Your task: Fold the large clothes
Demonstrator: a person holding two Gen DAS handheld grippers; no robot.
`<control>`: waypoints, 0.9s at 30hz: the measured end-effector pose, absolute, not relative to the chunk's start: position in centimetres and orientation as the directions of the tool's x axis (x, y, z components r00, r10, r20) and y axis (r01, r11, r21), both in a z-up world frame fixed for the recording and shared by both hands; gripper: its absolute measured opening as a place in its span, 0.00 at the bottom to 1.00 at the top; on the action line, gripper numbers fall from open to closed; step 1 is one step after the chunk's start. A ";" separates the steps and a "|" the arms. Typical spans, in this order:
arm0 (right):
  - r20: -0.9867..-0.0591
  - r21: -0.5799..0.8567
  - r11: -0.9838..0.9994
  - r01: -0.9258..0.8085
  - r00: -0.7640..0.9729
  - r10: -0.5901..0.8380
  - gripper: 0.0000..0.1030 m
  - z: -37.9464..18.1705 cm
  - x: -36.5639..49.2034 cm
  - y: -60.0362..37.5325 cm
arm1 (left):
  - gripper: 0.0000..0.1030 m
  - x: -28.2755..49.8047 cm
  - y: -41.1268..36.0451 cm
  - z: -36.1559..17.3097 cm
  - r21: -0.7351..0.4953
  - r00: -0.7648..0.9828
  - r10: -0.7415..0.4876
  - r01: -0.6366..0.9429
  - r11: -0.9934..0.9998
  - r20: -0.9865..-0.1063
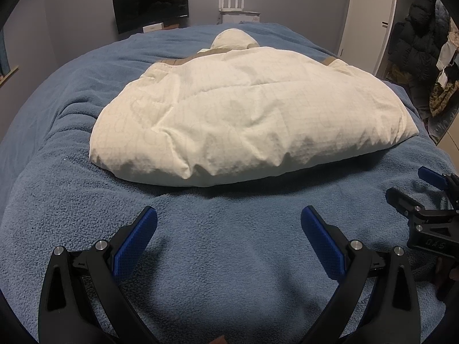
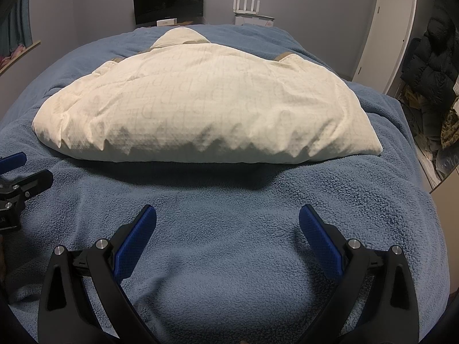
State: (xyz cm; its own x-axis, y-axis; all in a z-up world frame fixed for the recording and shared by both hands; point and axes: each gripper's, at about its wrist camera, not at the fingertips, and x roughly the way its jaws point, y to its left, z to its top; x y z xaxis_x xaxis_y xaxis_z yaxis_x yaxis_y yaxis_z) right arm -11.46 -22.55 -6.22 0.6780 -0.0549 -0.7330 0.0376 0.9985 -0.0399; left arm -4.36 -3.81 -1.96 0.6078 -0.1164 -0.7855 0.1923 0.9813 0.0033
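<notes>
cream padded jacket (image 1: 252, 109) lies spread back-up on the bed (image 1: 200, 243), sleeves apparently tucked under, both the left gripper (image 1: 229, 215) and right gripper (image 2: 227, 215) wide and empty.

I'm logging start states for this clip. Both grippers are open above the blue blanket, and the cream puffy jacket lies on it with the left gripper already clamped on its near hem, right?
Not quite. The left gripper holds nothing: the left wrist view shows its jaws open over the blue blanket, short of the cream puffy jacket. The right gripper is likewise open.
</notes>
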 end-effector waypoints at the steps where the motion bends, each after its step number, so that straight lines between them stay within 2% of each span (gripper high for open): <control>1: -0.733 -0.040 0.999 0.037 0.678 -0.055 0.93 -6.2 -11.5 -22.6 | 0.94 -4.4 -3.8 -2.0 0.005 0.607 -0.116 0.193 0.981 -0.786; 27: -0.737 -0.037 0.999 0.037 0.674 -0.052 0.93 -6.6 -11.5 -22.7 | 0.94 -4.3 -3.9 -2.1 0.002 0.594 -0.118 0.198 0.980 -0.796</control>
State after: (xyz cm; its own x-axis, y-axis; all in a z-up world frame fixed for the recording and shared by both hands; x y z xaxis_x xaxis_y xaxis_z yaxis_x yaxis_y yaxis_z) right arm -11.45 -22.65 -6.57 0.6740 -0.0524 -0.7369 0.0366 0.9986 -0.0375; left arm -4.31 -3.88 -2.06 0.5943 -0.1180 -0.7956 0.1975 0.9803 0.0022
